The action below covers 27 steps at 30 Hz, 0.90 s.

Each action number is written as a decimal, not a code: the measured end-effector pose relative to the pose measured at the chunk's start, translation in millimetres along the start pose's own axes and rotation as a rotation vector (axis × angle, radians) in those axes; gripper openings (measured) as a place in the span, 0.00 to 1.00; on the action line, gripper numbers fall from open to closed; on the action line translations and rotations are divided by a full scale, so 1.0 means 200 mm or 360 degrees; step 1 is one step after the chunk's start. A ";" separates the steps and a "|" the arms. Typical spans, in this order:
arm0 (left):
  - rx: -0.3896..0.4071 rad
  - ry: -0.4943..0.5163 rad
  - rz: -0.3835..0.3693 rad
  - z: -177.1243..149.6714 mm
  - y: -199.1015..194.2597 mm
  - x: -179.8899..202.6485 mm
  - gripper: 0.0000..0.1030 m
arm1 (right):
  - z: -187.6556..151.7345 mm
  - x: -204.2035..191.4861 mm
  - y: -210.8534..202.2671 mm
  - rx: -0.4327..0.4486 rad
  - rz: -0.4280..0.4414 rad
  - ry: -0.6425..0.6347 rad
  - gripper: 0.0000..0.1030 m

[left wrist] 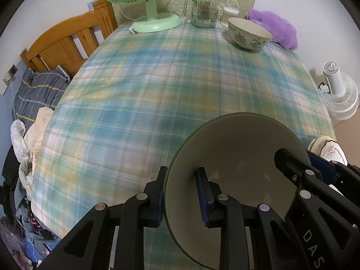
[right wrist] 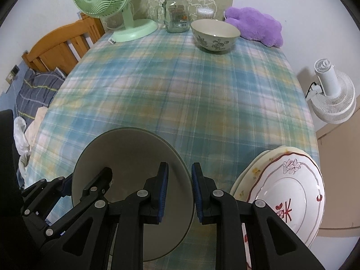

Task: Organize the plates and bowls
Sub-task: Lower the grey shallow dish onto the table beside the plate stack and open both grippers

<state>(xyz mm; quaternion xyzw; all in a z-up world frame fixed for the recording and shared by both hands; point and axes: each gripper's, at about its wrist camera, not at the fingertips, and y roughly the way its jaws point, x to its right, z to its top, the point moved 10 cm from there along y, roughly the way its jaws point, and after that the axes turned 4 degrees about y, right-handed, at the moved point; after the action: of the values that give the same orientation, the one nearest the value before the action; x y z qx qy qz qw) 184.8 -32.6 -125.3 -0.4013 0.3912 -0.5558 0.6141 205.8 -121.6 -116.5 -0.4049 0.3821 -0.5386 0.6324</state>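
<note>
A large grey-green bowl (left wrist: 243,144) (right wrist: 128,153) hangs low over the plaid tablecloth (left wrist: 135,90) near the front edge, held between both grippers. My left gripper (left wrist: 183,198) (right wrist: 86,180) is shut on its left rim, one pad inside and one outside. On the opposite rim my right gripper (right wrist: 180,189) (left wrist: 303,157) is shut the same way. A floral-patterned bowl (left wrist: 249,34) (right wrist: 214,36) stands at the far end of the table. To the right of the held bowl lies a stack of decorated plates (right wrist: 288,191) (left wrist: 324,148).
Along the back stand a green desk fan (right wrist: 126,11), a glass jar (right wrist: 176,13) and a purple plush toy (right wrist: 256,25). A white fan (right wrist: 333,94) sits off the right edge. Left of the table are a wooden headboard (left wrist: 67,42) and piled clothes (left wrist: 29,117).
</note>
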 end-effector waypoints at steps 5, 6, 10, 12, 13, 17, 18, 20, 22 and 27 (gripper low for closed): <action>0.0007 0.0026 0.0010 0.01 0.00 0.00 0.23 | 0.00 0.00 0.00 0.0010 -0.0018 0.0001 0.24; 0.0008 0.0033 0.0014 0.01 0.00 0.00 0.23 | 0.00 0.00 0.00 0.0013 -0.0017 0.0002 0.24; 0.0024 0.0049 0.0045 0.00 -0.01 0.01 0.23 | -0.01 0.01 0.00 0.0029 0.0008 0.0011 0.24; 0.0041 0.0045 0.0062 -0.01 -0.01 0.01 0.23 | -0.02 0.02 0.00 0.0039 0.0029 0.0021 0.24; 0.0046 0.0046 0.0064 -0.01 -0.01 0.01 0.23 | -0.02 0.02 0.00 0.0045 0.0035 0.0023 0.24; 0.0037 0.0041 0.0057 -0.03 -0.01 0.02 0.34 | -0.04 0.02 0.01 0.0049 0.0057 0.0029 0.24; 0.0026 0.0040 0.0047 -0.04 -0.01 0.03 0.36 | -0.05 0.02 0.01 0.0045 0.0069 0.0040 0.24; 0.0017 0.0039 0.0020 -0.05 -0.01 0.04 0.41 | -0.06 0.02 0.01 0.0025 0.0100 0.0058 0.27; 0.0010 0.0054 -0.0009 -0.06 -0.02 0.05 0.48 | -0.08 0.01 0.01 0.0004 0.0142 0.0076 0.35; 0.0044 0.0127 -0.0085 -0.04 -0.09 0.06 0.67 | -0.09 0.00 -0.05 0.0030 0.0117 0.0116 0.57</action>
<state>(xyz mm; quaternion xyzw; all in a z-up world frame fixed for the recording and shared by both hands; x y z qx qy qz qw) 171.2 -45.5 -112.7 -0.3805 0.3969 -0.5928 0.5884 185.3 -124.9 -115.3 -0.3648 0.4145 -0.5330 0.6411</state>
